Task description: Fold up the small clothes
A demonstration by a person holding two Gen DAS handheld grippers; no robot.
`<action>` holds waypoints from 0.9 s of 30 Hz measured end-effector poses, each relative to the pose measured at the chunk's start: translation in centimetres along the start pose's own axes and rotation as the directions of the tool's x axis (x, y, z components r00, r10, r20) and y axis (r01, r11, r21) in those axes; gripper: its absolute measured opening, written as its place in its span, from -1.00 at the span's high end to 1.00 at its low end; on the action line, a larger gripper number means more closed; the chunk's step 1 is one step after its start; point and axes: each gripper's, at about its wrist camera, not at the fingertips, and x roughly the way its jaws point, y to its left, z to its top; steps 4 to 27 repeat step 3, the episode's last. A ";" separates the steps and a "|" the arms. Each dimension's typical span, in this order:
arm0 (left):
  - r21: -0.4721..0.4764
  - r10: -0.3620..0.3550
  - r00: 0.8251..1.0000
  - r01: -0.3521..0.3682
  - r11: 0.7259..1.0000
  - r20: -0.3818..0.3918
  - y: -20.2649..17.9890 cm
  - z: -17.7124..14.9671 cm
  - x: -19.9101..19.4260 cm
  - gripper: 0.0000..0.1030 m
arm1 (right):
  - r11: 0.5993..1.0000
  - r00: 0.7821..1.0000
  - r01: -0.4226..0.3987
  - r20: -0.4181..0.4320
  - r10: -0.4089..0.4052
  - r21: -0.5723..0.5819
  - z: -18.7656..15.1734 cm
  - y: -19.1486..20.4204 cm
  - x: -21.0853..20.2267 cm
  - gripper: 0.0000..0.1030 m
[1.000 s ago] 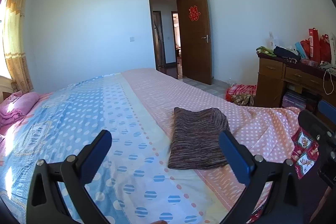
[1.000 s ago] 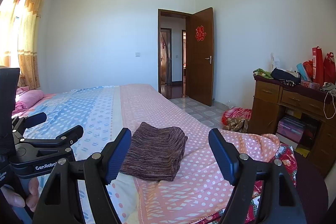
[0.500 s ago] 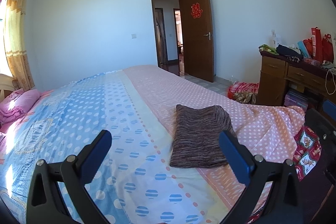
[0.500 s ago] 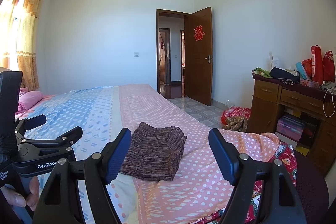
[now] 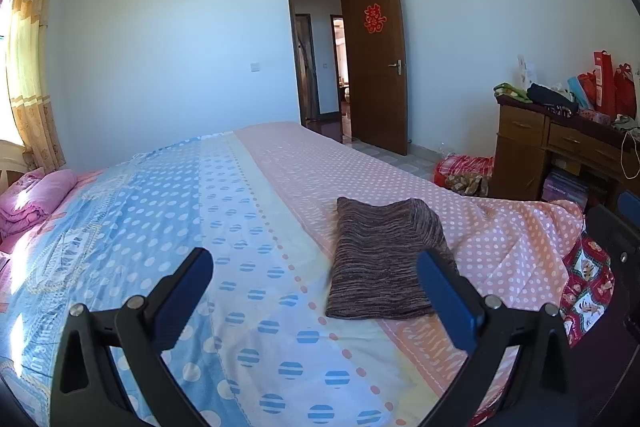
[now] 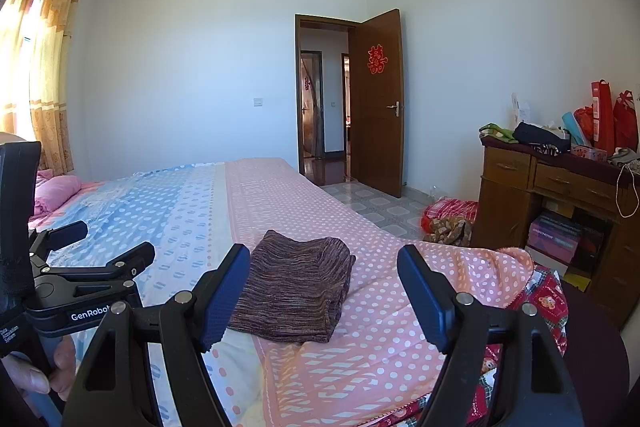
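A folded brown striped knit garment (image 5: pixel 384 259) lies flat on the pink dotted part of the bed cover (image 5: pixel 304 167), near the bed's foot. My left gripper (image 5: pixel 316 279) hovers short of it, open, nothing between its blue pads. In the right wrist view the same garment (image 6: pixel 296 283) lies just beyond my right gripper (image 6: pixel 324 287), which also stands open and empty. At that view's left edge my left gripper (image 6: pixel 104 243) shows from the side, held by a hand (image 6: pixel 44 375).
The bed's blue dotted half (image 5: pixel 132 227) stretches left, with folded pink bedding (image 5: pixel 36 195) at the head. A wooden desk (image 6: pixel 552 203) piled with bags stands right. Red bundles (image 6: pixel 448 219) lie on the tiled floor. A brown door (image 6: pixel 376 103) stands open.
The left wrist view has tilted up slightly, so the garment sits a little lower and further right. Both grippers stay open and the garment has not moved.
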 end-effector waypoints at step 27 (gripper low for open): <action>0.000 0.002 1.000 -0.002 1.000 -0.001 0.1 0.0 0.0 -1.00 | 1.000 1.000 0.009 -0.004 -0.009 0.007 -0.1 -0.2 0.2 -0.49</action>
